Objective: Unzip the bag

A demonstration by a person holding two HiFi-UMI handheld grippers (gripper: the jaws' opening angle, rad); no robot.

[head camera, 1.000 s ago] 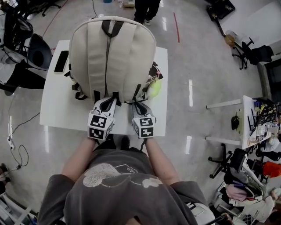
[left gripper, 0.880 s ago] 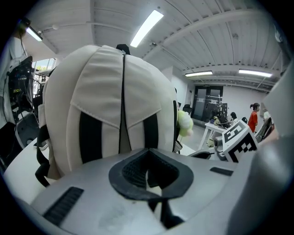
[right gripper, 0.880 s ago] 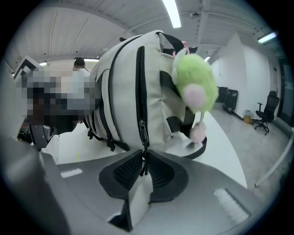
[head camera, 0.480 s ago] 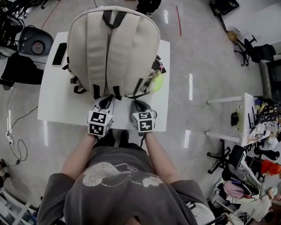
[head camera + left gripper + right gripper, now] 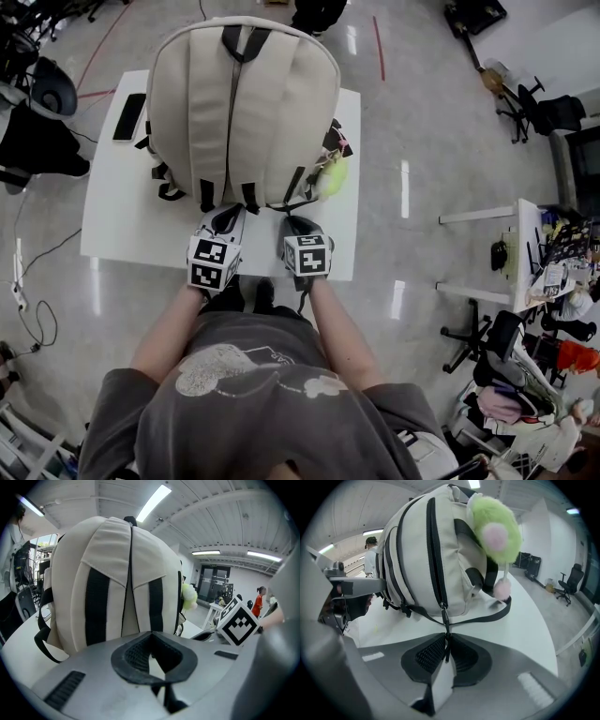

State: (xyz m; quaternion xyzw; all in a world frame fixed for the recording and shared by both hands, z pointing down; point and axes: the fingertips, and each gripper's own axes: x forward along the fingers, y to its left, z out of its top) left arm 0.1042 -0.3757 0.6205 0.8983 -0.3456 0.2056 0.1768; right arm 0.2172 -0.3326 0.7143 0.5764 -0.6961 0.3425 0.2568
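Observation:
A cream backpack (image 5: 242,103) stands on the white table (image 5: 117,230), its strap side turned to me. A black zipper track (image 5: 433,550) runs down its side to the slider and the pull (image 5: 444,616). My right gripper (image 5: 446,641) is shut on that zipper pull at the bag's lower right corner (image 5: 298,223). My left gripper (image 5: 225,217) sits shut at the bag's near bottom edge, between the black strap ends (image 5: 96,606), and seems to pinch the fabric there (image 5: 151,634). A green plush charm (image 5: 494,531) hangs from the bag's right side.
A black phone (image 5: 128,117) lies at the table's far left corner. Office chairs (image 5: 52,89) stand to the left, and a cluttered desk (image 5: 553,267) at the right. A person's legs (image 5: 314,14) show beyond the table. The table edge runs just in front of both grippers.
The head view has shifted a little, so the bag sits higher in the picture. Both grippers stay at the bag's near edge with the same grips.

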